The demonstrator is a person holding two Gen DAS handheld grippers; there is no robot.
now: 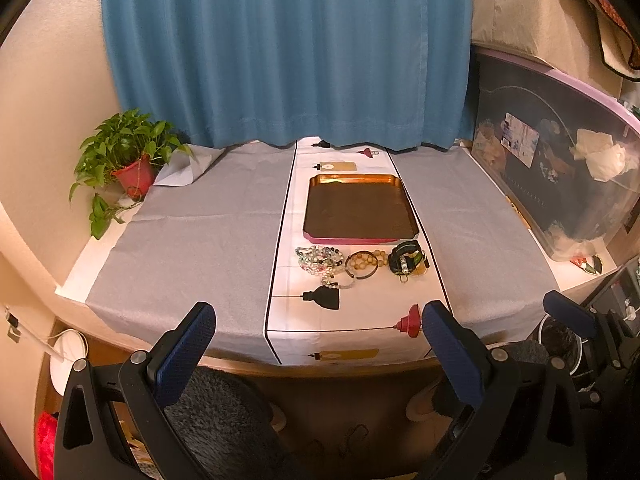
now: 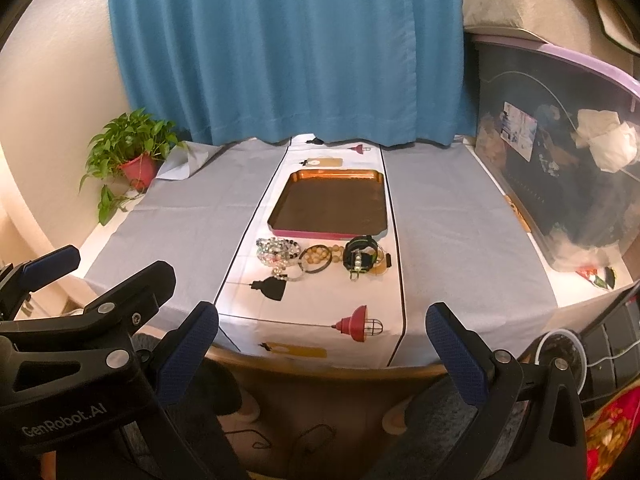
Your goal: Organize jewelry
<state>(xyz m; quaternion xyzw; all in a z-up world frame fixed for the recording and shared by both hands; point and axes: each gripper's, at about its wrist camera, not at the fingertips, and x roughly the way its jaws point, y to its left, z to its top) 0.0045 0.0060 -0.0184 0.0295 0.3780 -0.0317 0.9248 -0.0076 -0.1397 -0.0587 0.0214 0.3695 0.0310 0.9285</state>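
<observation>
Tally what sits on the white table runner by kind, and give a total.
Tray: 1
Clear and mixed glass-bead bracelets: 1 tangled cluster, strands too overlapped to separate
Wooden-bead bracelet: 1
Thin dark bangle: 1
Black and green strap piece: 1
Total: 5 groups, the tray bare inside.

Home room: blue curtain (image 1: 288, 52) behind clothed table (image 1: 192, 232), potted plant (image 1: 128, 152) left, storage bin (image 1: 560, 168) right.

A teal curtain (image 1: 280, 52) hangs behind; grey tablecloth (image 1: 192, 240), white lamp-printed runner (image 1: 348, 320), copper-rimmed brown tray (image 1: 358, 208) with pink edge.
</observation>
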